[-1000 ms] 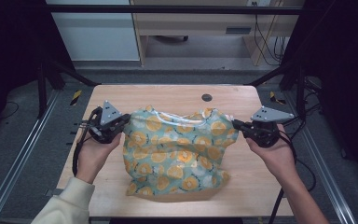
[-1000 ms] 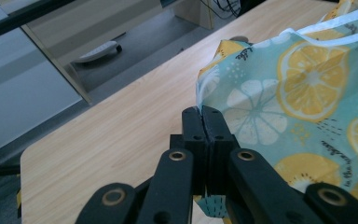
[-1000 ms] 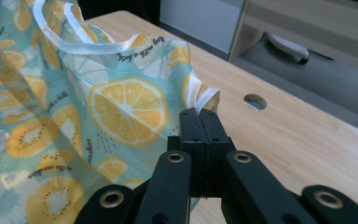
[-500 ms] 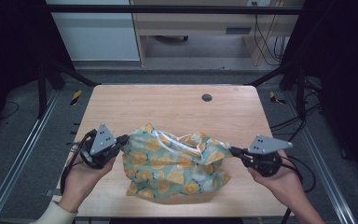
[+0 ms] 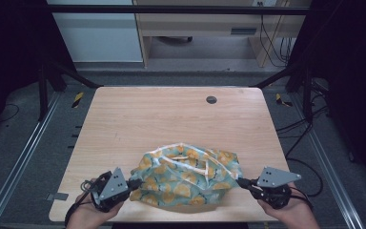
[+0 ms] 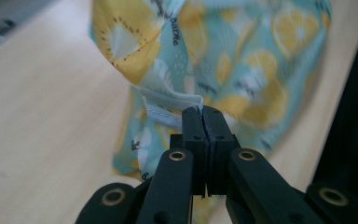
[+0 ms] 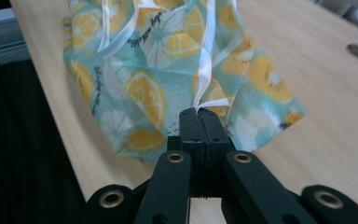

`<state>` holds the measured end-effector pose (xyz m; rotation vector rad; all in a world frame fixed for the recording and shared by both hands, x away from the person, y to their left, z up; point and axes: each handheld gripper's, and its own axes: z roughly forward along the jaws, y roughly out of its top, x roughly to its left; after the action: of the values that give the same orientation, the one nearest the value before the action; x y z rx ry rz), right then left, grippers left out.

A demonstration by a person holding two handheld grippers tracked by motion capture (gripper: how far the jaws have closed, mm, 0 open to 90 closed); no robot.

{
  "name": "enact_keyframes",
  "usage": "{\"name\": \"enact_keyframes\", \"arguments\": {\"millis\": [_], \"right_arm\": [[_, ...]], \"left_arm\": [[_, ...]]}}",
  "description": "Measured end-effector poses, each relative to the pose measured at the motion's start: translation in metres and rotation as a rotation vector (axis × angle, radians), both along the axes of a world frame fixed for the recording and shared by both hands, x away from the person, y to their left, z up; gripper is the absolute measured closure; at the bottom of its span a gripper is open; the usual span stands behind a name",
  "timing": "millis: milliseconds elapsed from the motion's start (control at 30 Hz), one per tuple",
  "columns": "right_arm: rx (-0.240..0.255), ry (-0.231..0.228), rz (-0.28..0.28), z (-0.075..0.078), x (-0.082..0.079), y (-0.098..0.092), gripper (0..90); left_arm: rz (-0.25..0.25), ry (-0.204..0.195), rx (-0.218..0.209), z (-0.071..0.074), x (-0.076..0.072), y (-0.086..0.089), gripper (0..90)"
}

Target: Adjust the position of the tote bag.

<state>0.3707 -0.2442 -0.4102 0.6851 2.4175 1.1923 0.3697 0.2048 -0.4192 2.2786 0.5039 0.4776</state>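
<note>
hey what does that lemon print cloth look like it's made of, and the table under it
Lemon-print cloth: thin woven fabric, probably cotton, matte; it folds softly and shows a stitched white hem.
Table: light wood or wood-look laminate, smooth, with a faint straight grain; which one is unclear.

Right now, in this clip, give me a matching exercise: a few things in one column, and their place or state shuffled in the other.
Things:
1. left gripper
2. right gripper
3. lemon-print cloth
4. round dark insert

Places or states:
A. set in the tabletop at the far side
B. shut on the cloth's right end
C. bunched near the table's near edge
D. shut on the cloth's left end

Pairs: 1-D, 2-B, 3-C, 4-A
</note>
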Motion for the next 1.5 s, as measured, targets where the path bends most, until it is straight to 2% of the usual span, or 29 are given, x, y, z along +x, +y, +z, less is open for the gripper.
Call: {"name": "enact_keyframes", "arguments": {"millis": [67, 100, 200, 267, 300, 467, 500, 600, 733, 800, 867, 933, 967, 1000, 1067, 1133, 1200, 1333, 1500], "right_arm": [[-0.008, 0.015, 0.009, -0.008, -0.002, -0.001, 90.0], [-0.011, 0.024, 0.015, -0.013, -0.003, -0.002, 90.0], [-0.023, 0.053, 0.032, -0.027, -0.005, -0.003, 90.0], [-0.042, 0.066, 0.037, -0.034, -0.005, -0.004, 90.0], [-0.047, 0.069, 0.04, -0.036, -0.005, -0.004, 90.0], [-0.102, 0.099, 0.051, -0.052, -0.001, -0.002, 90.0], [-0.111, 0.101, 0.056, -0.054, 0.0, -0.002, 90.0], [-0.133, 0.104, 0.05, -0.06, 0.003, 0.0, 90.0], [-0.109, 0.11, 0.02, -0.062, 0.008, -0.002, 89.6], [-0.093, 0.111, 0.014, -0.061, 0.007, -0.003, 85.9], [-0.08, 0.109, 0.0, -0.059, 0.005, -0.004, 75.4], [-0.06, 0.111, -0.011, -0.057, 0.003, -0.006, 64.4], [-0.056, 0.102, -0.02, -0.054, 0.001, -0.008, 61.7], [-0.048, 0.096, -0.021, -0.052, 0.0, -0.009, 58.2], [-0.042, 0.084, -0.028, -0.047, -0.004, -0.012, 51.9], [-0.038, 0.075, -0.028, -0.043, -0.006, -0.014, 46.8], [-0.044, 0.072, -0.036, -0.039, -0.006, -0.016, 45.0], [-0.029, 0.065, -0.049, -0.03, -0.004, -0.02, 47.2], [-0.003, 0.048, -0.007, -0.017, 0.003, -0.005, 48.6]], "left_arm": [[-0.024, 0.018, 0.038, -0.012, -0.001, -0.003, 89.4], [-0.043, 0.029, 0.077, -0.022, -0.002, -0.007, 89.4], [-0.074, 0.026, 0.147, -0.034, -0.003, -0.012, 89.3], [-0.082, 0.034, 0.168, -0.04, -0.002, -0.014, 89.3], [-0.069, 0.026, 0.198, -0.045, 0.001, -0.014, 89.2], [-0.051, 0.01, 0.239, -0.06, 0.006, -0.015, 89.2], [-0.045, 0.013, 0.234, -0.062, 0.007, -0.015, 89.2], [-0.01, -0.013, 0.239, -0.062, 0.012, -0.015, 89.2], [0.024, -0.017, 0.205, -0.059, 0.017, -0.01, 88.8], [0.035, -0.007, 0.164, -0.058, 0.016, -0.008, 85.9], [0.046, -0.003, 0.137, -0.057, 0.012, -0.006, 73.6], [0.053, 0.003, 0.124, -0.054, 0.009, -0.002, 67.0], [0.059, 0.009, 0.109, -0.053, 0.008, -0.001, 64.1], [0.075, 0.022, 0.075, -0.051, 0.006, -0.001, 59.9], [0.075, 0.021, 0.046, -0.047, 0.004, 0.001, 57.5], [0.077, 0.013, 0.046, -0.042, 0.004, 0.001, 55.3], [0.102, 0.017, 0.04, -0.038, 0.007, 0.002, 55.7], [0.12, 0.042, -0.006, -0.032, 0.013, 0.009, 55.7], [0.115, 0.055, -0.049, -0.027, 0.013, 0.013, 57.7]]}}
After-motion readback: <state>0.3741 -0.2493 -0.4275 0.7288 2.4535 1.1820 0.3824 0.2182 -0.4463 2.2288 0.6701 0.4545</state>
